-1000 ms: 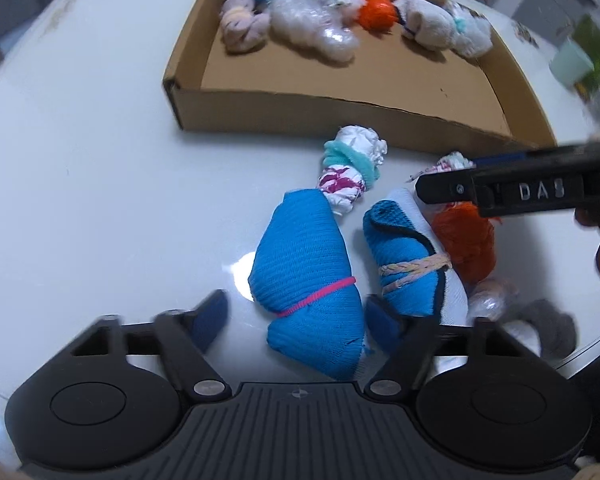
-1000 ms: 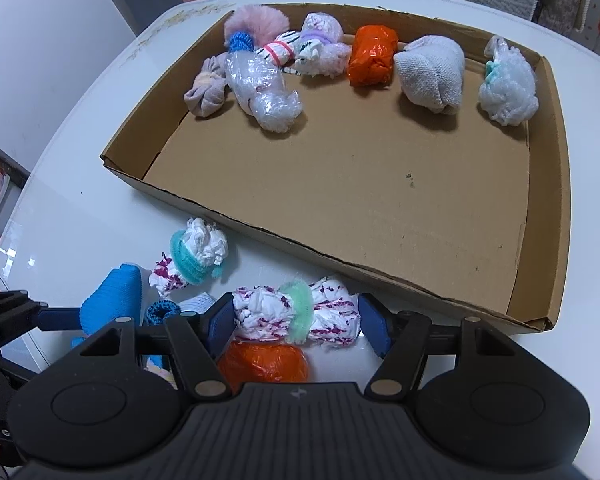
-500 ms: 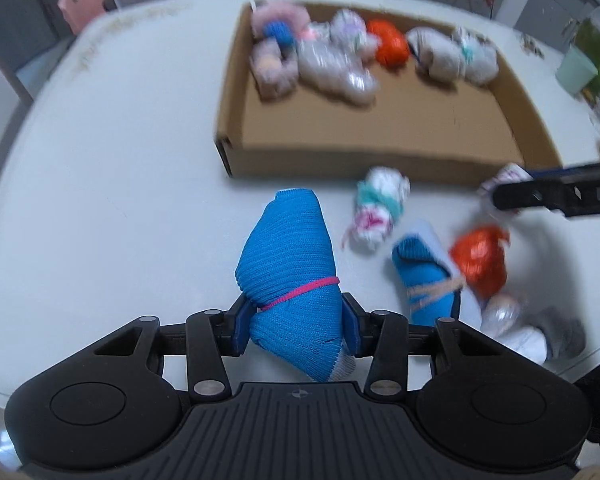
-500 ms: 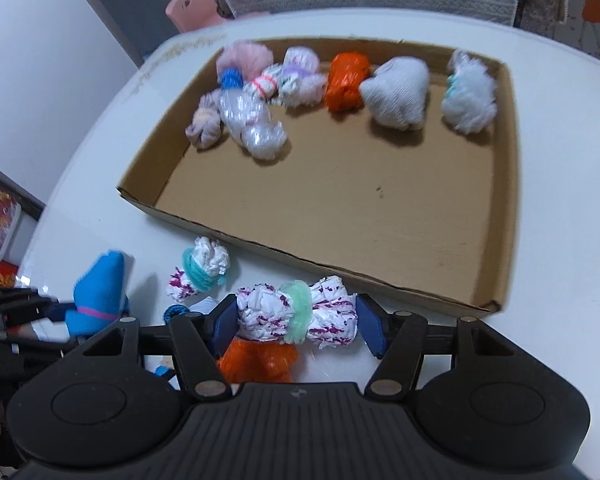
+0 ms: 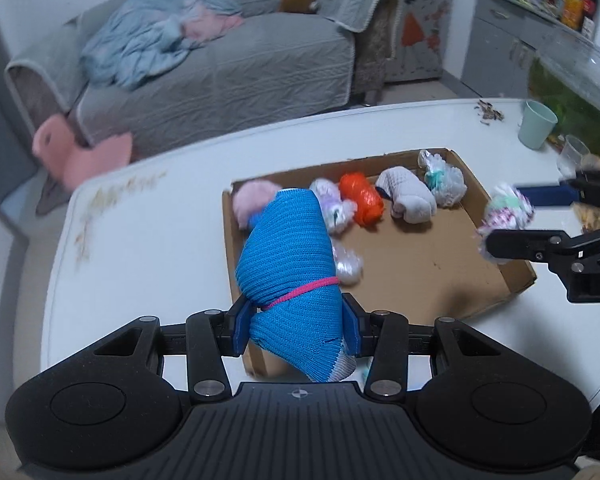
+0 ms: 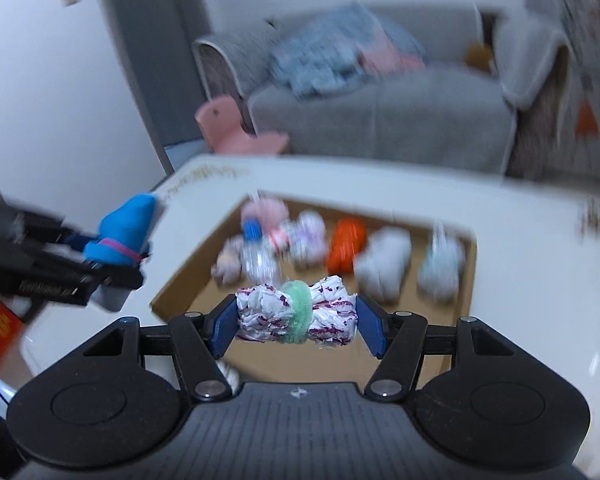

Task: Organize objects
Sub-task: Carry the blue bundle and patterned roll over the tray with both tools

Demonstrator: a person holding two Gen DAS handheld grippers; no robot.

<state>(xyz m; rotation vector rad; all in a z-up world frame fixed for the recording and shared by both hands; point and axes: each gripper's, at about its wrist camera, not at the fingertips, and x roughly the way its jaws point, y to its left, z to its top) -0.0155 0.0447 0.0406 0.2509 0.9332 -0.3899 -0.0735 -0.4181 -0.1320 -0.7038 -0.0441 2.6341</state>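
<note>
Both bundles now lifted, each gripper clamping one; cardboard box (image 5: 516,280) holds perhaps seven bundles.

The cardboard tray (image 5: 432,256) lies on the bench (image 5: 148,248), with a row of bundles (image 5: 408,196) along its far wall, from ten to two o'clock. The left tongs (image 5: 296,324) hold a knitted roll (image 5: 288,252) above the tray's near left corner, at seven o'clock. The right tongs (image 6: 296,320) hold a wrapped bundle (image 6: 296,314) over the tray's near edge. A cup (image 5: 537,124) stands on the bench at two o'clock beyond the tray. A sofa (image 5: 220,80) stands behind the bench at twelve.
</note>
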